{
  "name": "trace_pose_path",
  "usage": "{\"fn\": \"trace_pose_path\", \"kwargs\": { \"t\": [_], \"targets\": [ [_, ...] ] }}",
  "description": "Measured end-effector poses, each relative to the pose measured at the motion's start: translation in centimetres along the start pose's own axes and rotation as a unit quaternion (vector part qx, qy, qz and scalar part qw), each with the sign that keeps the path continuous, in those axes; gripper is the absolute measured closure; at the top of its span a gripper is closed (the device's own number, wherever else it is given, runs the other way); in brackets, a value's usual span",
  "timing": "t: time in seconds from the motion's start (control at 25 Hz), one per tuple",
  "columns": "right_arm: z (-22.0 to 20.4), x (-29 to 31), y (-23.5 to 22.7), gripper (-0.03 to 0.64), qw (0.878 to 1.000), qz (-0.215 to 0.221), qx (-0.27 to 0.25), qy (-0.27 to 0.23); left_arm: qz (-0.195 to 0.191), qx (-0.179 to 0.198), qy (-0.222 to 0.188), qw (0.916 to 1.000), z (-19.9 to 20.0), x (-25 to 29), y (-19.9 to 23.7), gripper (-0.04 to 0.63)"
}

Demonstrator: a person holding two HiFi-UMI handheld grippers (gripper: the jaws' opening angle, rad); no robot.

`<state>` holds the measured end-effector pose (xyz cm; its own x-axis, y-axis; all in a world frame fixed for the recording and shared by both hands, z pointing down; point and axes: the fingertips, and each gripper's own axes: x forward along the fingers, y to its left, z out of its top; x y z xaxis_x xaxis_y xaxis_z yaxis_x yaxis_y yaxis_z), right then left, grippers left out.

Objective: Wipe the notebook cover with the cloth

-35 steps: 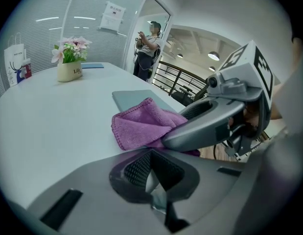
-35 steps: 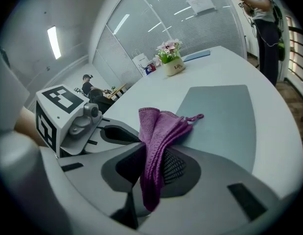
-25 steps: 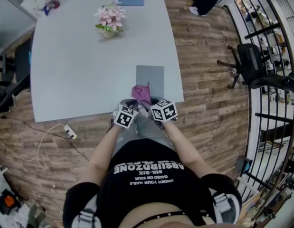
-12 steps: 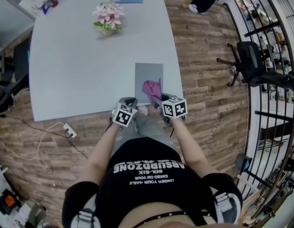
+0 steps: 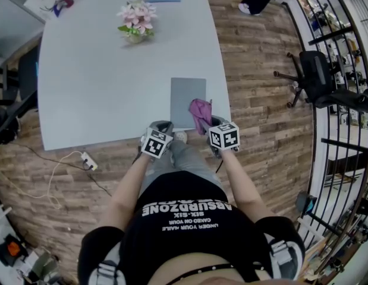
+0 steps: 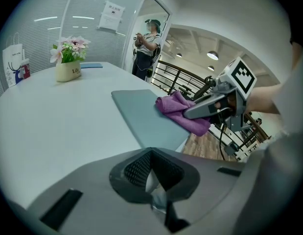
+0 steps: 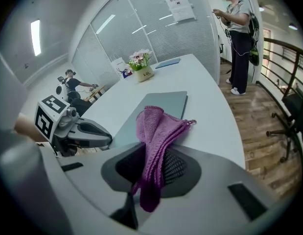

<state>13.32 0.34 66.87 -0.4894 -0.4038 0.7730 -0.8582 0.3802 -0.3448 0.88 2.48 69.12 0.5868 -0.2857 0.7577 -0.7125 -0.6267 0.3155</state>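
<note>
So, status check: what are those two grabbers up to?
Right gripper shut on purple cloth, at notebook's near right corner. Left gripper shut, empty, by table edge. Nothing blocking the cover.

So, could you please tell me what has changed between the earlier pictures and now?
The right gripper, shut on the purple microfibre cloth, has swept rightwards across the near end of the flat grey notebook, towards its right edge. The left gripper, shut and empty, stayed by the edge of the white table; the notebook and the pot of pink flowers have not moved.
</note>
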Motion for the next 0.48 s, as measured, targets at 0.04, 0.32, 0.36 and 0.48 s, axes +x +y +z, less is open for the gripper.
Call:
{"fn": "trace_pose_path", "kwargs": {
  "t": [0.04,0.32,0.36,0.48],
  "targets": [
    [-0.03,0.20,0.12,0.531,1.000,-0.001,-0.004,-0.002,0.000,0.000,0.000,1.0000,-0.01,0.00,0.02,0.581],
    [-0.12,0.54,0.28,0.532,1.000,-0.009,-0.024,-0.015,-0.004,-0.004,-0.005,1.0000,-0.11,0.05,0.06,0.581],
    [-0.16,0.56,0.26,0.532,1.000,-0.008,-0.024,-0.015,-0.005,-0.005,-0.005,1.0000,-0.13,0.05,0.04,0.581],
    [-0.18,0.55,0.30,0.532,1.000,-0.007,-0.026,-0.014,-0.006,-0.001,-0.003,1.0000,-0.13,0.00,-0.02,0.581]
  ]
}}
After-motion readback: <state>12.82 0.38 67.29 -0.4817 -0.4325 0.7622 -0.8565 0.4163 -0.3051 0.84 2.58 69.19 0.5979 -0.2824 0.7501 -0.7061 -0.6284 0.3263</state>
